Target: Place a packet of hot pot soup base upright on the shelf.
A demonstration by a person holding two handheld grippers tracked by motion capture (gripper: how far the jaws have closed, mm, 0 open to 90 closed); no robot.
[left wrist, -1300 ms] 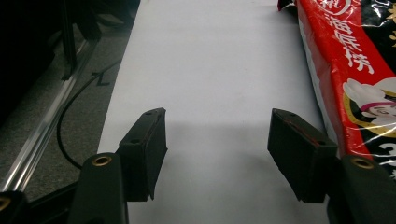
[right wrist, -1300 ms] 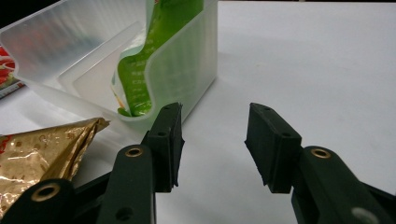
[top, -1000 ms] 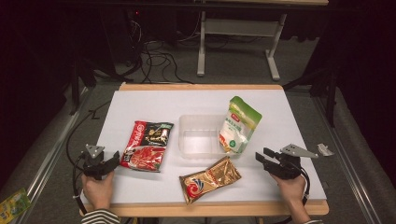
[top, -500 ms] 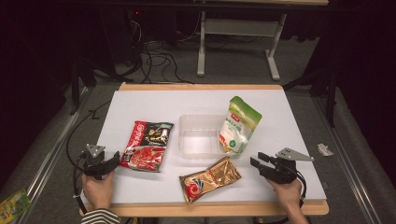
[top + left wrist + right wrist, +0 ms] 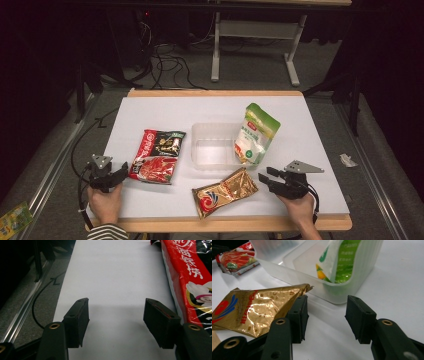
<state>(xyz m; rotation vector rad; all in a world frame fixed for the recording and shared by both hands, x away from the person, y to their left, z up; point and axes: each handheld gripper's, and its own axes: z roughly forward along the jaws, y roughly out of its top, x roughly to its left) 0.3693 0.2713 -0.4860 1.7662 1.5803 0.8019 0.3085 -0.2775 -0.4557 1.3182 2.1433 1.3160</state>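
White table (image 5: 150, 107): clear tub (image 5: 212, 147) btwn red pouch (image 5: 157, 156), green pouch (image 5: 256, 134).

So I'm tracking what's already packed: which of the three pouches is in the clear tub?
The green-and-white pouch, propped with its lower end inside the clear tub. The red pouch and gold pouch lie flat on the table.

Your left claw (image 5: 121, 174) and right claw (image 5: 263, 179) are both black, each topped by a grey three-cornered plate and trailing a black cable. Brass-coloured rivets sit at the jaw pivots, small screw holes dot the pads. Your left sleeve (image 5: 106, 232) is black-and-white striped.
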